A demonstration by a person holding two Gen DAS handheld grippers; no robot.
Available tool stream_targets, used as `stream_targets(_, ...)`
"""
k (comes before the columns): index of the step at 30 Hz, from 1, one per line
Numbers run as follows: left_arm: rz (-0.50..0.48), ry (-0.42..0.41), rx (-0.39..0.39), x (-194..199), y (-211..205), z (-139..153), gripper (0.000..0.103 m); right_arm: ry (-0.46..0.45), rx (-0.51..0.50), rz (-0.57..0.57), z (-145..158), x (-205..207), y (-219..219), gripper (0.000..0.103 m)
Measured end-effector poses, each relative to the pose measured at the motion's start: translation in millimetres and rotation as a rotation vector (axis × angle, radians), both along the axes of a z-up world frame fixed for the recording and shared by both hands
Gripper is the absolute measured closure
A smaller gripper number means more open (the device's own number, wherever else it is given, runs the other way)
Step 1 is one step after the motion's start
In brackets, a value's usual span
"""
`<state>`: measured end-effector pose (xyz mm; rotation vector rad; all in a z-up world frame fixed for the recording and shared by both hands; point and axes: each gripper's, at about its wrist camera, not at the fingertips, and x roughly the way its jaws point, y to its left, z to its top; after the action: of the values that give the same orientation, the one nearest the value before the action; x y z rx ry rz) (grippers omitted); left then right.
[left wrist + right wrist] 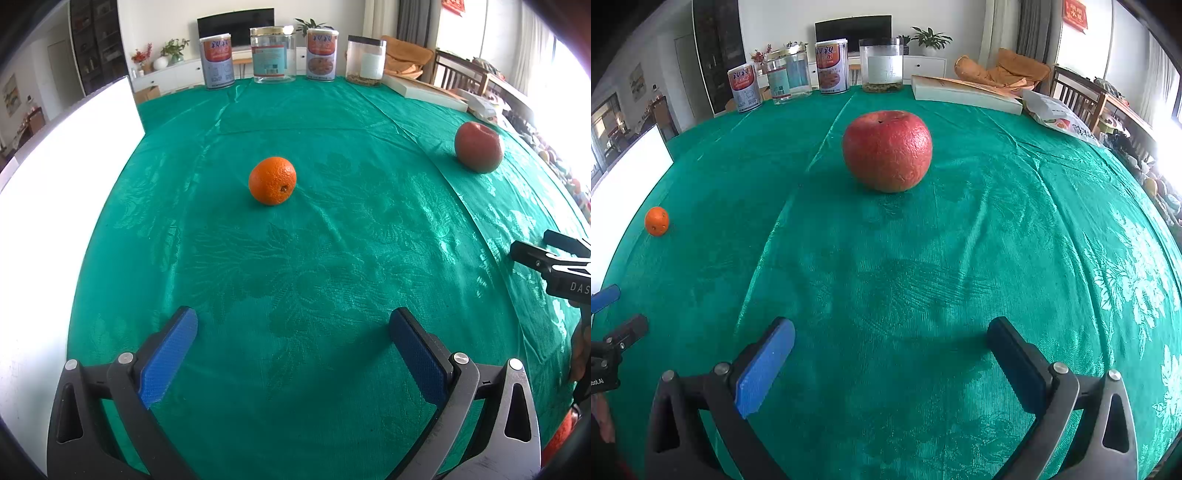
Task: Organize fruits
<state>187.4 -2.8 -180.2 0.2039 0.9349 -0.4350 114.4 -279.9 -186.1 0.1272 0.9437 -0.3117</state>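
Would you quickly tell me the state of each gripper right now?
Left gripper: open, holding nothing, pointing at the orange.
Right gripper: open, holding nothing, pointing at the red fruit.

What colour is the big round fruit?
The big fruit is reddish-orange, clearest in the right wrist view.

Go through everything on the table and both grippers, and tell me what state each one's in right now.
Left gripper: open, empty, above the cloth.
Right gripper: open, empty.
Orange: loose on the green tablecloth, untouched.
Large red fruit: upright, stem dimple on top, untouched.
Glass jar: lid on, looks empty.
Clear canister: upright, thin layer at the bottom.
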Motion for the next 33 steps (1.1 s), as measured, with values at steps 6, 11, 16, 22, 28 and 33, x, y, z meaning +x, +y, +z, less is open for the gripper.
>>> stream_targets(6, 0.0, 0.0, -0.001, -0.3, 0.1, -0.1, 0.001, 0.0, 0.0, -0.001, 0.0, 0.0, -0.2, 0.0)
stream_targets(11, 0.0, 0.0, -0.002, -0.2, 0.0, 0.3, 0.001, 0.0, 0.002, 0.002, -0.3, 0.5, -0.2, 0.0)
stream_targets(16, -0.001, 0.0, -0.002, -0.3, 0.2, 0.3, 0.001, -0.001, 0.004, 0.007, -0.3, 1.1, -0.4, 0.0)
stream_targets(22, 0.0, 0.0, -0.002, -0.3, 0.1, 0.2, 0.001, -0.002, 0.005, 0.007, -0.3, 0.9, -0.2, 0.0)
stream_targets(28, 0.003, -0.002, -0.001, -0.4, 0.2, 0.5, 0.0, -0.003, 0.007, 0.015, 0.1, 1.5, -0.8, 0.0)
stream_targets(33, 0.005, -0.002, -0.001, -0.1, 0.6, 1.0, 0.0, -0.005, 0.006, 0.022, 0.1, 0.0, -1.2, 0.0)
